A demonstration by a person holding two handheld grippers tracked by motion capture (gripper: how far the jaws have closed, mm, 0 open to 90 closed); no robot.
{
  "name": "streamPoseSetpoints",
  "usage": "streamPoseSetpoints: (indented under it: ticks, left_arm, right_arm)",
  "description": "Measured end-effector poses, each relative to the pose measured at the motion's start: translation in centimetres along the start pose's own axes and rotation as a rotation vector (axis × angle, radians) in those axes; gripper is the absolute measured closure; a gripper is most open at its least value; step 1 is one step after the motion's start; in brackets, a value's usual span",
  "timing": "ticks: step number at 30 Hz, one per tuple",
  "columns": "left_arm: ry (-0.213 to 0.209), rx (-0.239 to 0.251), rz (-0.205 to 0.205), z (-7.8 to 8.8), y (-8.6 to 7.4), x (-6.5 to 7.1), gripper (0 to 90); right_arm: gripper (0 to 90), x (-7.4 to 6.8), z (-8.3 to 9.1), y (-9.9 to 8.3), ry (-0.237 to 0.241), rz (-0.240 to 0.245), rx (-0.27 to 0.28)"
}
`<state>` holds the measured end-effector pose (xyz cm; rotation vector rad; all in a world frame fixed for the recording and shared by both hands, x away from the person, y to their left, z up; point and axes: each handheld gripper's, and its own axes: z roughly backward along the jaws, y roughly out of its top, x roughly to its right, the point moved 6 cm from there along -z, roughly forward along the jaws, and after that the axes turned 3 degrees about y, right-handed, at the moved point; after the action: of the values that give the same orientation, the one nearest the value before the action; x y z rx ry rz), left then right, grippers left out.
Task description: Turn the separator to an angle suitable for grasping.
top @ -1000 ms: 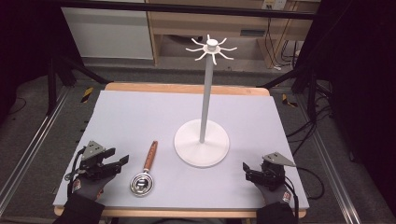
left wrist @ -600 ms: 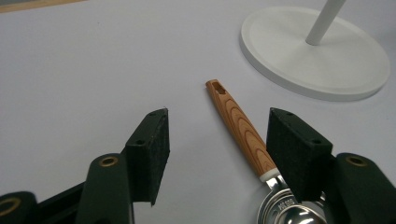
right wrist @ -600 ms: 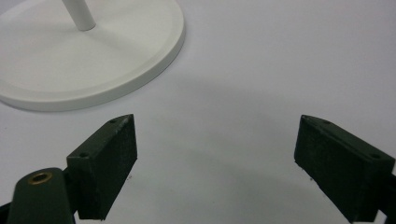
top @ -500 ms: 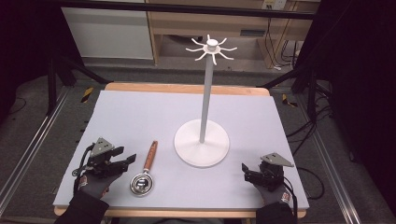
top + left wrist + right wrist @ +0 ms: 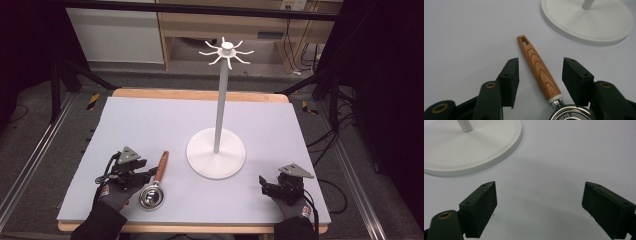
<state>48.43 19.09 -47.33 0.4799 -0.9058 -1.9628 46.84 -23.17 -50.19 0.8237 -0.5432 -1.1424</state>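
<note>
Two grippers sit low over the counter point(image 5: 150, 120), and the change is all on the left. The left gripper point(image 5: 145, 174) has slid in from the left edge toward the scoop point(image 5: 154, 187) since the earlier high views, and its jaws have just been closing. In the left gripper view, the wooden handle point(image 5: 539, 68) now lies between the two pads point(image 5: 510, 81), with a gap showing on either side, so the gripper is partly open and not yet pressing on anything. The handle runs diagonally, its slotted hanging end pointing toward the white stand point(image 5: 216, 152) and its steel bowl point(image 5: 571, 113) tucked under the jaws at the bottom of the view. The scoop lies flat on the counter at front left, just beside the stand's round base but apart from it. This reads as the start of a pick-up: the handle is framed, and the grip looks close. At the front right, the right gripper point(image 5: 265, 186) rests wide open over bare counter, with nothing between its jaws.
</note>
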Motion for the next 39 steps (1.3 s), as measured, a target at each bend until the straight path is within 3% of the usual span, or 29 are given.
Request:
streamPoseSetpoints:
  ticks: [26,39]
  left_arm:
    - [0.0,-0.151,0.004,-3.3,-2.1,1.2,53.7]
    - [-0.009,-0.175,0.03,-3.4,-2.1,1.1,57.5]
  right_arm:
    - [12.9,-0.1,-0.6,-0.4,0.015,0.005,-0.042]
    - [12.5,-0.3,-0.8,-0.4,0.021,0.008,-0.057]
